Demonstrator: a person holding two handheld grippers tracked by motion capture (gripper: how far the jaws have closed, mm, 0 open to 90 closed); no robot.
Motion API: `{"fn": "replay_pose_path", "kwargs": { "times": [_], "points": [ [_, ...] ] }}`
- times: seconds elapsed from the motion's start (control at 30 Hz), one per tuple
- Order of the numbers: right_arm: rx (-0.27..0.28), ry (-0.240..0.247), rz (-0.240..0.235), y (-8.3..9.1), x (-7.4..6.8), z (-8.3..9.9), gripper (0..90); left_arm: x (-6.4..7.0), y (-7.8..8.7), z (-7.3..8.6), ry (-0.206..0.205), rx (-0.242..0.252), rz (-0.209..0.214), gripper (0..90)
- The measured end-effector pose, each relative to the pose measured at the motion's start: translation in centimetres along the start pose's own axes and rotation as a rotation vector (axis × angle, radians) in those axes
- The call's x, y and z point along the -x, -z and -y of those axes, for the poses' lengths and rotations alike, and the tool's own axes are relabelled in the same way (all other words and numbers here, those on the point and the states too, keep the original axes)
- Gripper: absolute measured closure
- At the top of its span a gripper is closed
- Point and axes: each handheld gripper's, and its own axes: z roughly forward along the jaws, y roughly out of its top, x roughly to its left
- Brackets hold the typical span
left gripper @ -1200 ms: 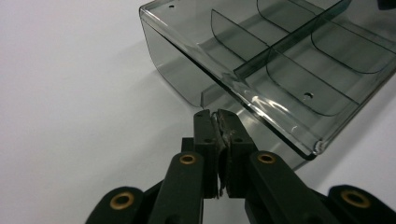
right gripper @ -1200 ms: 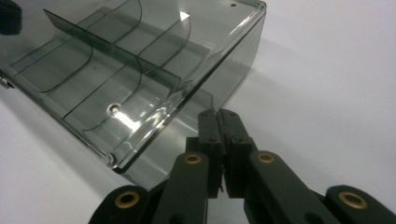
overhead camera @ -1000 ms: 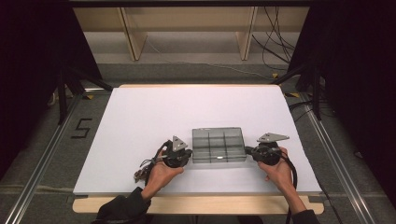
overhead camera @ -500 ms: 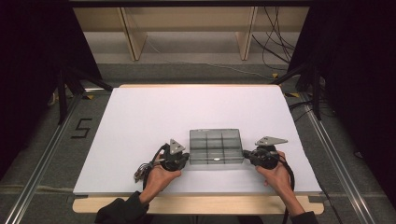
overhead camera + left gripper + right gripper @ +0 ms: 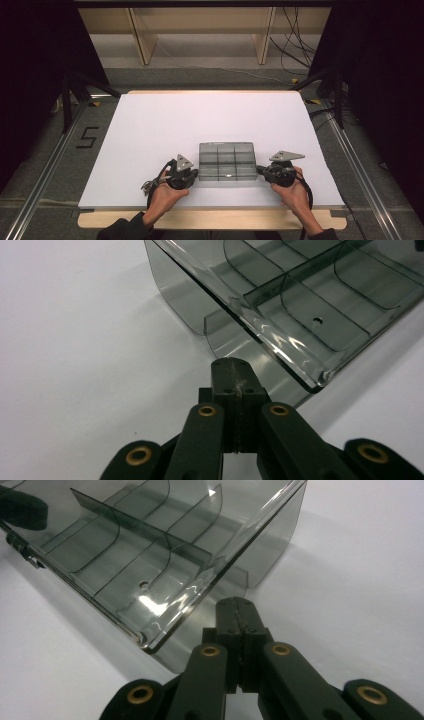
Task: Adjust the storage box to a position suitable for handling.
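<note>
A smoky clear plastic compartment box (image 5: 227, 161) lies on the white tabletop (image 5: 200, 120) close to the front edge. Its cells look empty. My left gripper (image 5: 195, 174) sits at the box's left end and my right gripper (image 5: 259, 171) at its right end. In the left gripper view the jaws of my left gripper (image 5: 232, 371) are pressed together on the thin side wall of the box (image 5: 300, 305). The right gripper view has the same: my right gripper (image 5: 239, 611) is closed on the end wall of the box (image 5: 150, 555).
A wooden front rail (image 5: 210, 219) borders the tabletop. Pale shelving (image 5: 200, 30) and loose cables (image 5: 295, 45) stand beyond the far edge. A floor mark "5" (image 5: 87, 137) lies at the left. Metal rails run along both sides.
The box and both grippers have shifted together a little toward the person and slightly left.
</note>
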Motion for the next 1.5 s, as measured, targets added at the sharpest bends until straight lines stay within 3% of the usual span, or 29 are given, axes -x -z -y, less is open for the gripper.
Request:
{"fn": "replay_pose_path", "kwargs": {
  "times": [0.03, 0.07, 0.13, 0.17, 0.23, 0.33, 0.37, 0.4, 0.43, 0.57, 0.6, 0.7, 0.73, 0.83, 0.87, 0.97, 1.0, 1.1, 1.13, 1.17, 1.2, 1.27, 1.3, 1.33, 1.4, 1.5],
  "points": [
    [0.000, 0.000, 0.000, 0.0, 0.0, 0.0, 90.0, 0.0, 0.0, 0.0, 0.000, 0.000, 0.000, 89.3],
    [-0.001, 0.002, -0.002, 0.0, -0.1, 0.0, 90.0, -0.1, 0.0, 0.3, -0.048, 0.017, 0.019, 89.3],
    [0.000, 0.004, -0.017, -0.1, -0.1, 0.0, 90.0, -0.1, 0.0, 0.5, -0.056, 0.021, 0.021, 89.3],
    [-0.007, 0.006, -0.023, -0.1, -0.4, 0.2, 90.0, 0.1, 0.2, 0.7, -0.025, 0.023, 0.013, 89.3],
    [-0.014, 0.005, -0.022, -0.1, -0.7, 0.3, 90.0, 0.2, 0.4, 0.9, -0.013, 0.023, 0.012, 89.3],
    [-0.017, 0.002, -0.028, 0.0, -1.0, 0.4, 90.0, 0.1, 0.7, 1.1, -0.014, 0.023, 0.013, 89.3],
    [-0.019, 0.014, -0.024, 0.1, -1.1, 0.5, 90.0, -0.2, 0.8, 1.1, -0.046, 0.009, 0.011, 89.3],
    [-0.012, 0.010, -0.030, 0.0, -1.3, 0.6, 90.0, 0.1, 1.0, 1.3, 0.001, 0.008, -0.001, 89.3],
    [-0.018, 0.015, -0.028, 0.1, -1.6, 0.6, 90.0, -0.1, 1.1, 1.5, 0.005, 0.016, 0.006, 89.3],
    [-0.027, 0.012, -0.052, 0.3, -2.4, 0.9, 90.0, -0.5, 1.6, 1.7, -0.042, 0.004, 0.016, 89.3],
    [-0.024, 0.025, -0.039, 0.4, -2.4, 0.9, 90.0, -0.3, 1.6, 1.8, -0.010, 0.011, 0.014, 89.4],
    [-0.027, 0.020, -0.039, 0.4, -2.7, 1.0, 90.0, -0.3, 1.8, 1.9, -0.011, 0.011, 0.012, 89.3],
    [-0.027, 0.028, -0.042, 0.5, -2.9, 1.0, 90.0, -0.5, 1.9, 1.9, -0.042, 0.008, 0.009, 89.4],
    [-0.031, 0.024, -0.056, 0.5, -3.0, 1.1, 90.0, -0.1, 2.2, 2.1, -0.010, -0.004, 0.012, 89.4],
    [-0.023, 0.021, -0.055, 0.6, -3.2, 1.2, 90.0, -0.1, 2.5, 2.3, -0.029, -0.019, 0.007, 89.4],
    [-0.041, 0.007, -0.055, 0.7, -3.5, 1.3, 90.0, 0.1, 2.5, 2.5, -0.022, -0.005, -0.001, 89.4],
    [-0.027, 0.030, -0.047, 0.7, -3.4, 1.3, 90.0, 0.2, 2.7, 2.6, -0.038, -0.005, -0.013, 89.4],
    [-0.032, 0.031, -0.048, 0.8, -3.6, 1.4, 90.0, 0.5, 2.7, 2.8, -0.016, 0.007, -0.008, 89.4],
    [-0.040, 0.014, -0.054, 0.9, -3.7, 1.5, 90.0, 0.3, 2.9, 2.8, -0.051, -0.007, -0.010, 89.4],
    [-0.034, 0.021, -0.074, 0.8, -3.6, 1.5, 90.0, 0.4, 2.9, 2.9, -0.034, 0.004, -0.003, 89.4],
    [-0.033, 0.021, -0.058, 1.0, -3.7, 1.6, 90.0, 0.4, 2.9, 3.0, -0.025, 0.008, -0.003, 89.4],
    [-0.033, 0.031, -0.050, 1.0, -3.7, 1.6, 90.0, 0.4, 3.0, 3.0, -0.040, 0.006, 0.003, 89.4],
    [-0.031, 0.029, -0.050, 1.0, -3.8, 1.6, 90.0, 0.4, 3.2, 3.1, -0.030, -0.027, 0.002, 89.4],
    [-0.037, 0.020, -0.053, 1.1, -3.9, 1.6, 90.0, 0.4, 3.2, 3.1, -0.034, -0.029, -0.002, 89.4],
    [-0.030, 0.025, -0.056, 1.1, -4.0, 1.8, 90.0, 0.6, 3.2, 3.1, 0.004, -0.002, 0.011, 89.4],
    [-0.038, 0.025, -0.049, 1.2, -4.1, 1.8, 90.0, 0.5, 3.2, 3.2, -0.005, -0.001, 0.004, 89.4]
  ]
}}
